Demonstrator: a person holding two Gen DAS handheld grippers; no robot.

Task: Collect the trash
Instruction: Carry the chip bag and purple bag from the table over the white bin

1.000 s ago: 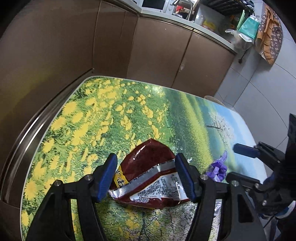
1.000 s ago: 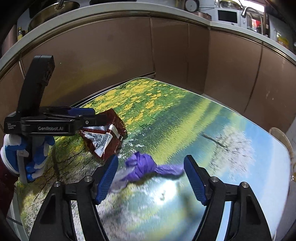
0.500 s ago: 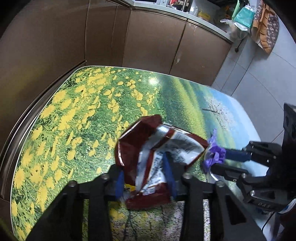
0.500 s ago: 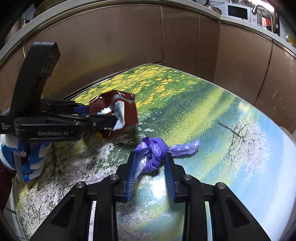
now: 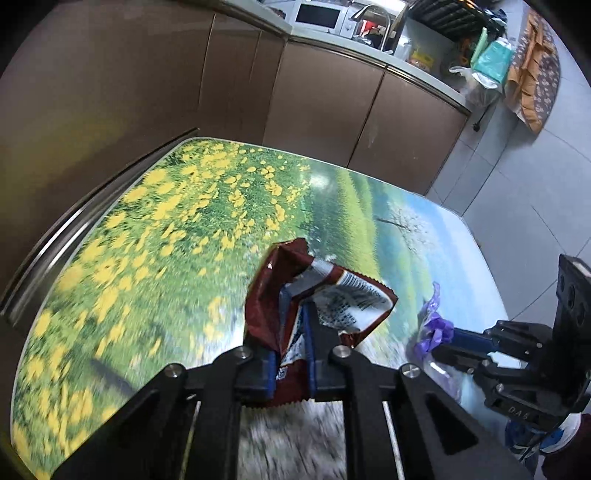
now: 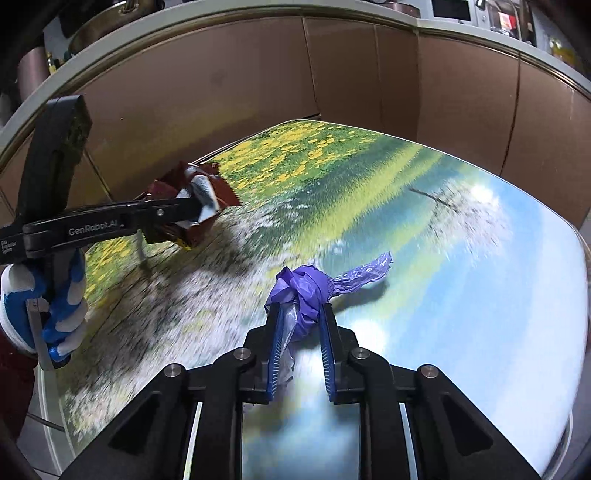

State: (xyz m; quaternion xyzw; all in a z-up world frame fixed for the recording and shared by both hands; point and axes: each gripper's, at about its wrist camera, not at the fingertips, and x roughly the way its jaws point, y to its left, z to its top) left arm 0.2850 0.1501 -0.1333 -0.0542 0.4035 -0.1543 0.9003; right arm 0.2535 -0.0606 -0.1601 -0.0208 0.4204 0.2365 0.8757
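left gripper (image 5: 293, 354): blue pads pressed together on the lower part of a dark red snack wrapper (image 5: 314, 295). the wrapper is crumpled, with its white printed back turned toward the camera and its upper end standing above the fingertips. in the right wrist view it appears clear of the table (image 5: 177, 229), though the exact gap cannot be told.

right gripper (image 6: 300, 339): pads closed on a knotted purple plastic bag (image 6: 306, 288). the knot sits at the fingertips; a twisted tail extends forward and to the right, over the table surface. a translucent portion of the bag lies between the pads.

the two grippers are side by side above the near end of the table, the left one held in a blue and white gloved hand (image 6: 55, 314).

table: printed with yellow flowers, green field and blue sky. beyond it, brown cabinet doors (image 5: 314, 103); on the counter above, a microwave (image 5: 319, 16).
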